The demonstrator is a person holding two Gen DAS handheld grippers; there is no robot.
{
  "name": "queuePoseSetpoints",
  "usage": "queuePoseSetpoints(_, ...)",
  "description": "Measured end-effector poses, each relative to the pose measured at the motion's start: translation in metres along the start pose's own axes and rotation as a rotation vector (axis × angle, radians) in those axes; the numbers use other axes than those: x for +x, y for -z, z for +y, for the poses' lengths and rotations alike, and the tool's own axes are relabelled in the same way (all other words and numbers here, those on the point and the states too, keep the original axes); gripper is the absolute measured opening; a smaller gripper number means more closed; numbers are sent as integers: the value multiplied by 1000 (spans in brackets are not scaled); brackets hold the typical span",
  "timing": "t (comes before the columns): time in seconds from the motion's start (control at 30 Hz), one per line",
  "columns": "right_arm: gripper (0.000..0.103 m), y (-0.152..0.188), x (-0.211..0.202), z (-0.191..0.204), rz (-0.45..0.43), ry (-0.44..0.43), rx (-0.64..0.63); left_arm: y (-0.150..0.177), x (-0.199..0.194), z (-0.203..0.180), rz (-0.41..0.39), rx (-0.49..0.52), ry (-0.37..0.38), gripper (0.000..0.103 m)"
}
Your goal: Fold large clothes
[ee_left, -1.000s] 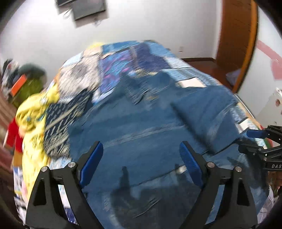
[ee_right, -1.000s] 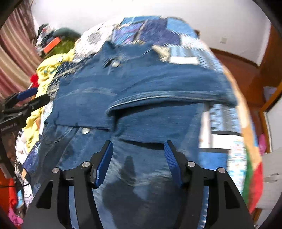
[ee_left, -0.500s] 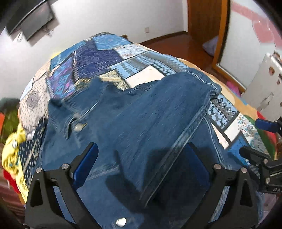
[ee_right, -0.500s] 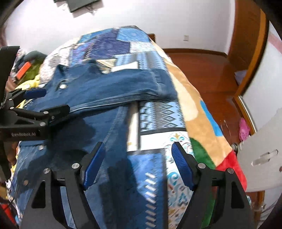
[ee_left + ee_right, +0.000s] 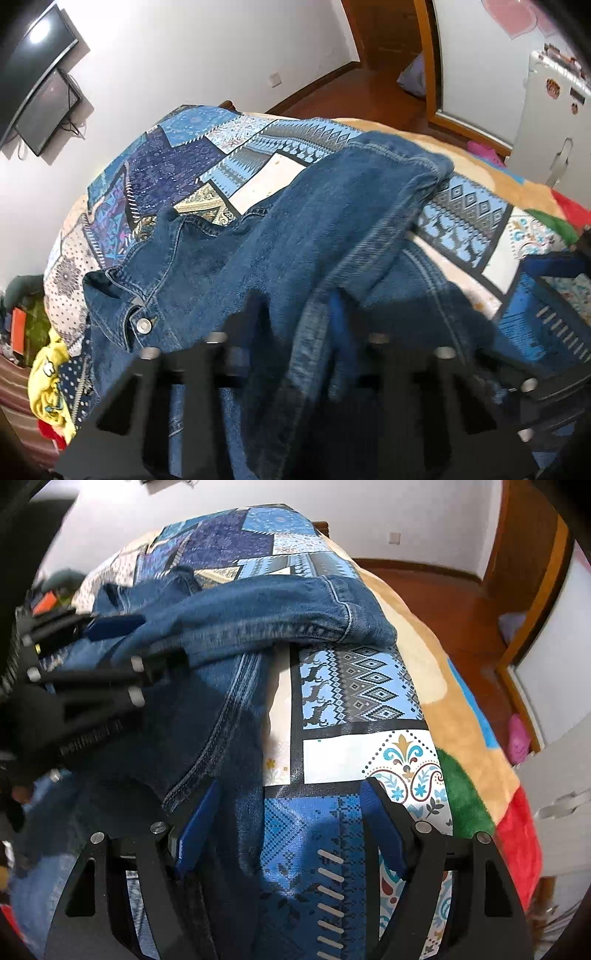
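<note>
The denim jacket lies on the bed, collar toward the far wall, with one sleeve folded across it, its long axis running sideways and its cuff at the right. The left hand-held gripper sits right at the sleeve's near seam, jaws closing with denim between them, so it is the nearer one. The right hand-held gripper hangs wide open and empty over the jacket's right hem and the quilt. Lettering on the left tool is too blurred to read.
</note>
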State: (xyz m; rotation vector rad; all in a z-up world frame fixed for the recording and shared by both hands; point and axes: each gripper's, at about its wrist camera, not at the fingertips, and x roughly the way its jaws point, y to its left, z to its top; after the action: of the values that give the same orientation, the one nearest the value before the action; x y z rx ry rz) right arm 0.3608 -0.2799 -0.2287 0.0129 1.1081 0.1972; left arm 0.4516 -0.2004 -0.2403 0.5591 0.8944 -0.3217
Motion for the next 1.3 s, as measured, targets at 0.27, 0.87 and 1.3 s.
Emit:
queuePoseSetpoints(0.27,75,11,0,7,-9,78,-102,6,-29,60,-40,-204,5,15)
queuePoseSetpoints(0.87,76,7,5,12,13,95,-104,149,-55,112,95,-416,-48,28)
queuePoseSetpoints(1.3,76,-13,-28,13,-35,-28,-29,77,-77,82,-59,-199,-22,64)
